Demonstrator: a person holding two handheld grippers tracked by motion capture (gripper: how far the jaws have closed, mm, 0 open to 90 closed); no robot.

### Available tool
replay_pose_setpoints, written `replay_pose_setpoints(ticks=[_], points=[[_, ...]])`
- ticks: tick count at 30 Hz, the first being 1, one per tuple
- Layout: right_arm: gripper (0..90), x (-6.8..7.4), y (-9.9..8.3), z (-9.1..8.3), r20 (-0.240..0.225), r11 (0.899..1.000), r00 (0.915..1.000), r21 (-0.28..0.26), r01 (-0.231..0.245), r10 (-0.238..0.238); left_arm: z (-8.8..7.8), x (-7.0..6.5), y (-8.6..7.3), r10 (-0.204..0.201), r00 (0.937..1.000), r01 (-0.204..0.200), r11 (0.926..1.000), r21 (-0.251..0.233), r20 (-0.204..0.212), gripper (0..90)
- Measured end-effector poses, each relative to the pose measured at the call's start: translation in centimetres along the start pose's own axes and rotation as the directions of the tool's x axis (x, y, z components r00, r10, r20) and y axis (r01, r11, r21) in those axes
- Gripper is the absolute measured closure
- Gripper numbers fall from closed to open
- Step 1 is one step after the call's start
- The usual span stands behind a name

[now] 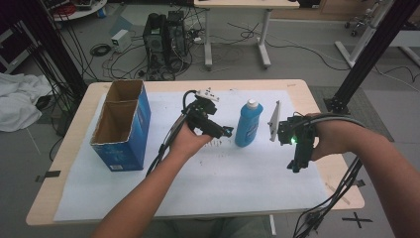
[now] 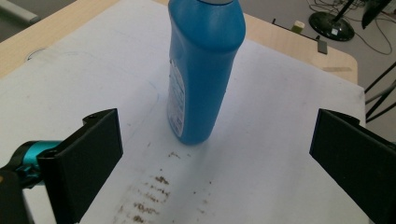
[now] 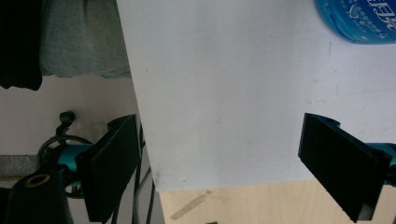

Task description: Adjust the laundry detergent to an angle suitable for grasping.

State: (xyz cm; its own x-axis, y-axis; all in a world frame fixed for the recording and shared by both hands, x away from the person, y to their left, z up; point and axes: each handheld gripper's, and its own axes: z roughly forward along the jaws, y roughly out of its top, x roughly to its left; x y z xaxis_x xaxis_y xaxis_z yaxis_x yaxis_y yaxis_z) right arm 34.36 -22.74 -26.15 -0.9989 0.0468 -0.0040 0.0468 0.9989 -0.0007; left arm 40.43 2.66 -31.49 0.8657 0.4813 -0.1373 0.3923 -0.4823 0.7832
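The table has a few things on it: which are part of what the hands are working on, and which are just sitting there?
In use:
blue bottle, upright
left gripper, open, aimed at the bottle
right gripper, open

Lying about:
blue cardboard box, open-topped
white paper sheet
brown specks on the sheet

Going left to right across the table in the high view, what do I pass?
open blue box → left gripper → blue bottle → right gripper
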Motion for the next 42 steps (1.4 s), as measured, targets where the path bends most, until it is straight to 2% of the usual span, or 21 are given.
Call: replay_pose_setpoints(ticks=[3,6,7,10,12,14,17,23,24,27,29,30,32,33,35,37,38,39,40,41,42], points=[[12.0,0.0,-0.1,0.0,-0.001,1.0,1.0,0.003,-0.006,0.006,1.1,0.1,0.2,0.002,1.0,-0.002,1.0,0.006,0.007,2.3],[12.0,0.0,-0.1,0.1,0.0,1.0,0.9999,0.003,-0.011,0.011,2.2,0.5,0.3,-0.022,0.9995,0.021,0.9997,0.01,0.021,2.3],[11.9,-0.1,-0.2,0.2,-0.001,1.0,1.0,0.002,-0.001,0.001,2.7,0.4,0.3,-0.047,0.9986,0.047,0.9988,-0.008,0.023,2.4],[11.9,0.2,-0.1,0.3,-0.005,1.0,0.9998,0.005,-0.019,0.019,3.5,0.7,0.6,-0.04,0.9987,0.04,0.9992,0.008,0.032,2.3],[11.9,0.1,-0.2,0.5,-0.007,1.0,1.0,0.008,0.002,-0.002,4.2,0.6,0.7,-0.032,0.999,0.032,0.9995,0.006,0.03,2.4],[11.9,0.1,-0.3,0.6,-0.008,1.0,1.0,0.011,-0.005,0.005,4.8,0.4,1.0,-0.058,0.9976,0.058,0.9983,-0.007,0.038,2.4],[11.9,0.0,-0.4,0.6,-0.005,1.0,1.0,0.021,-0.005,0.005,5.5,0.5,1.4,-0.038,0.9985,0.039,0.9992,-0.008,0.039,2.4],[12.0,0.0,-0.6,0.6,-0.012,1.0,0.9997,0.002,-0.02,0.02,7.0,0.2,2.2,-0.049,0.9978,0.049,0.9988,-0.002,0.044,2.4],[11.9,-0.1,-0.7,0.6,-0.011,1.0,0.9999,0.003,-0.002,0.002,7.2,0.3,2.3,-0.035,0.9984,0.034,0.9994,0.01,0.046,2.3],[11.9,0.1,-0.8,0.5,-0.011,1.0,0.9996,-0.001,-0.024,0.024,7.8,0.2,2.7,-0.027,0.9993,0.027,0.9996,-0.002,0.027,2.3],[11.9,0.1,-0.9,0.4,-0.01,0.999,0.9994,-0.005,-0.033,0.033,8.2,0.1,2.8,-0.049,0.9985,0.049,0.9988,-0.003,0.024,2.3],[11.9,0.0,-1.0,0.4,-0.011,1.0,0.9999,-0.004,-0.01,0.01,8.3,0.1,2.8,-0.042,0.9989,0.042,0.9991,0.0,0.019,2.3],[11.9,0.1,-1.1,0.4,-0.012,0.999,0.9993,-0.007,-0.036,0.036,8.4,0.2,2.8,-0.03,0.9994,0.03,0.9995,0.003,0.017,2.3],[11.9,0.0,-1.1,0.5,-0.013,1.0,0.9996,-0.003,-0.024,0.024,8.6,0.0,2.9,-0.05,0.9987,0.05,0.9986,-0.016,0.005,2.4],[12.0,0.0,-1.1,0.6,-0.016,0.999,0.999,-0.005,-0.042,0.042,8.7,0.0,3.0,-0.037,0.9993,0.037,0.9991,-0.02,0.001,2.4],[11.9,-0.1,-1.1,0.7,-0.018,1.0,0.9995,0.0,-0.025,0.025,8.8,-0.1,3.0,-0.02,0.9998,0.02,0.9997,-0.014,-0.003,2.3],[12.0,0.0,-1.0,0.8,-0.019,0.999,0.9986,-0.006,-0.049,0.049,8.9,-0.2,3.0,-0.03,0.9995,0.03,0.9991,-0.028,-0.006,2.3],[11.9,-0.1,-1.0,0.8,-0.021,0.999,0.9991,-0.005,-0.037,0.036,8.8,0.1,3.1,0.012,0.9995,-0.012,0.9998,-0.016,-0.03,2.3],[12.0,-0.2,-1.0,0.8,-0.019,1.0,0.9996,-0.002,-0.023,0.023,8.9,-0.1,3.1,-0.001,0.999,0.0,0.9994,-0.036,-0.044,2.3],[11.9,-0.3,-0.9,0.8,-0.02,1.0,0.9995,-0.001,-0.026,0.026,9.0,-0.4,3.1,-0.032,0.9991,0.031,0.9989,-0.035,-0.029,2.3],[11.9,-0.1,-0.9,0.8,-0.022,0.999,0.9985,-0.006,-0.05,0.05,9.0,-0.2,3.1,-0.017,0.9995,0.016,0.9992,-0.038,-0.028,2.3]])
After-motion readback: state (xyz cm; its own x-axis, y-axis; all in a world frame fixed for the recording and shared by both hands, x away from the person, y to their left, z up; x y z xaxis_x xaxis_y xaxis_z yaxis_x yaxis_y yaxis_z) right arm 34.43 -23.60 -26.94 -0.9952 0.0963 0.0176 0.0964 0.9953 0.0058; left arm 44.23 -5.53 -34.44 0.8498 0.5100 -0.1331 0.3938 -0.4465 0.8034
